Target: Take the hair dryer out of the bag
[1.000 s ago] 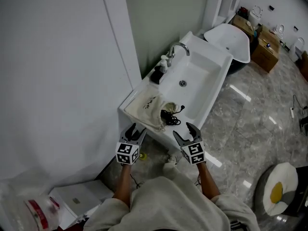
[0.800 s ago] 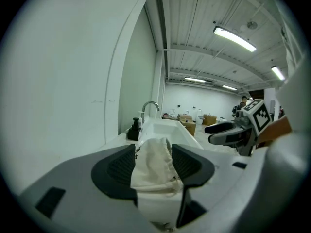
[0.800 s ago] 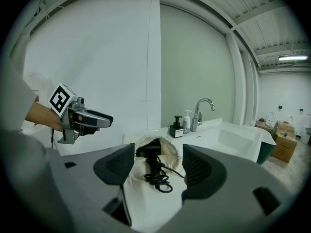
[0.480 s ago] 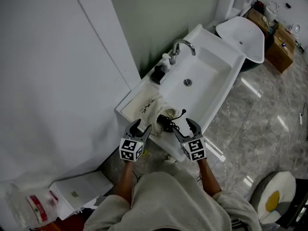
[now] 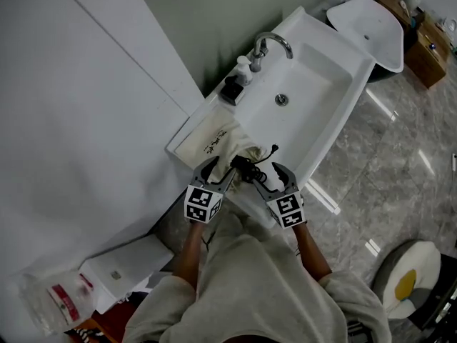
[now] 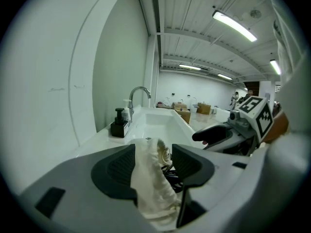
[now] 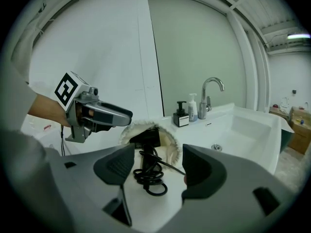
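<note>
White washbasin counter (image 5: 314,70), centre frame. Lower left end: cream bag (image 5: 214,145), with black hair dryer (image 5: 243,166) and coiled cord at its mouth. Upper left edge: black soap dispenser (image 5: 232,90), white bottle (image 5: 244,70), chrome tap (image 5: 271,43).

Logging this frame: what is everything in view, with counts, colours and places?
sink: one, white, along the wall
faucet: one, chrome, at the sink's back edge
soap dispenser: one, black, on the ledge beside the faucet
small bottle: one, white, next to the faucet
bag: one, cream, on the sink's near ledge, mouth open
hair dryer: one, black, in the bag's mouth, coiled cord spilling out
tub: one, white, beyond the sink
left gripper: grey, jaws apart, bag cloth between them
right gripper: grey, jaws apart, facing the cord
</note>
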The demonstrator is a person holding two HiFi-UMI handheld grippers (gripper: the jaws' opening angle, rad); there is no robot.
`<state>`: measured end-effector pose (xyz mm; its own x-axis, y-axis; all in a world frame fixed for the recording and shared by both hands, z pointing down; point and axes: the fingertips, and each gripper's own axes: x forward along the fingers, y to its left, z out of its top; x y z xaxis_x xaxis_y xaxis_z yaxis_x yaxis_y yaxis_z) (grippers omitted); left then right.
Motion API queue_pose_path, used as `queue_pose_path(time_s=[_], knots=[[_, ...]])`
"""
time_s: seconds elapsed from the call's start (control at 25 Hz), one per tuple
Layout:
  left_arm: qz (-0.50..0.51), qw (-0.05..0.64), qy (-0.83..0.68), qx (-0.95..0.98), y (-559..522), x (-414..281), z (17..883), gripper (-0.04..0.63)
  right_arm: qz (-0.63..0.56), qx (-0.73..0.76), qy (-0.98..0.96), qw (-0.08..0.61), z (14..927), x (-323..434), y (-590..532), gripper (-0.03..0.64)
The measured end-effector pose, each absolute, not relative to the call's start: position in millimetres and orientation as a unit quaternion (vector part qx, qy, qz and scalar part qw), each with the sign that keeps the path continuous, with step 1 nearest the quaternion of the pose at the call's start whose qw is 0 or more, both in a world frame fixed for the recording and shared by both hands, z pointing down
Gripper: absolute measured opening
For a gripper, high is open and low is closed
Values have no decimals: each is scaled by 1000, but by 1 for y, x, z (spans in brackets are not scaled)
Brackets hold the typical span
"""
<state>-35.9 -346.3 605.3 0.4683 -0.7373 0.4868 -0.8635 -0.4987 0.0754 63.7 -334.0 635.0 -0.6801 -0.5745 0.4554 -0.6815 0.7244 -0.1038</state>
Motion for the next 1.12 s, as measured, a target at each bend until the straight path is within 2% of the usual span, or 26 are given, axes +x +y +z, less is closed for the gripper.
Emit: queue_pose_path(time_s=[0.48,0.8,1.12], knots=[[267,159,-424,851,-373,-28,653,213,146,346,-900,223,659,41,-343,291],[257,156,-383,874,-384,-40,649,120,136,362,-889,246,665,18,-357,291],[238,175,-343,892,-387,-52,654,66,125,346,-881,299,683,-19,-364,293]])
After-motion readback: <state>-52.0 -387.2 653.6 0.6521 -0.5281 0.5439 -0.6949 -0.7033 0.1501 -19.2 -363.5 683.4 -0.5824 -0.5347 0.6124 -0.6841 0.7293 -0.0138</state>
